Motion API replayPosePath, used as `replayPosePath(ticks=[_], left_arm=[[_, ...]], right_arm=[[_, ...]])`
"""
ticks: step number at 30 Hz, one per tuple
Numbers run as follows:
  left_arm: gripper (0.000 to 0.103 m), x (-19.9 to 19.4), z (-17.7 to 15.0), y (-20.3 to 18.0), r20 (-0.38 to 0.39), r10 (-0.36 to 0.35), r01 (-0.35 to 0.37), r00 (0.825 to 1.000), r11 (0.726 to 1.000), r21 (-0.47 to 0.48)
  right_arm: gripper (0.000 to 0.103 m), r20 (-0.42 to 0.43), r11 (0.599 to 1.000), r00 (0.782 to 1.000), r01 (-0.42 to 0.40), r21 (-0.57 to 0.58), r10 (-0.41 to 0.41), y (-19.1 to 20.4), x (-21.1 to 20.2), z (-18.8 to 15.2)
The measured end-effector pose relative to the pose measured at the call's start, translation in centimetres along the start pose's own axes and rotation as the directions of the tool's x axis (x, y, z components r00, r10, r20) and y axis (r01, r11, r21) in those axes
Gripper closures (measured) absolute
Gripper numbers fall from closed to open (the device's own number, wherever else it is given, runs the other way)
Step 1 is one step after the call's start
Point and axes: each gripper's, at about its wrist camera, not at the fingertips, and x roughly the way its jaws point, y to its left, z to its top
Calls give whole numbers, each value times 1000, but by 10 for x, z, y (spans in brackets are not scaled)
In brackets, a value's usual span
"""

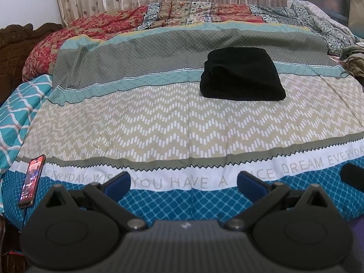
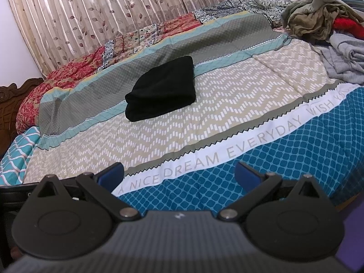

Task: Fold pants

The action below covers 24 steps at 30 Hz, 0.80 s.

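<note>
Phone (image 1: pixel 31 180) far from folded pants (image 1: pixel 242 75)

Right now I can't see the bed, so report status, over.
Left gripper and right gripper: jaws open, empty. Black pants folded on bedspread. Nothing in the way.

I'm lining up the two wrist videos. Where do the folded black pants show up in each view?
Left wrist: black pants right of centre, upper half, on the bedspread.
Right wrist: black pants left of centre, upper half.
Shared landmark: the white lettered band reading "NICE DREAM EVERYDAY", nearer the camera than the pants in both views.
</note>
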Motion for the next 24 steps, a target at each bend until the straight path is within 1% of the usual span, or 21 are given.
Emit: replayPosePath(ticks=[24], left_arm=[[0, 3, -2, -2, -23, -7, 7, 1000, 1000, 0]], right_arm=[[0, -9, 1000, 1000, 3, 16, -3, -2, 0, -3]])
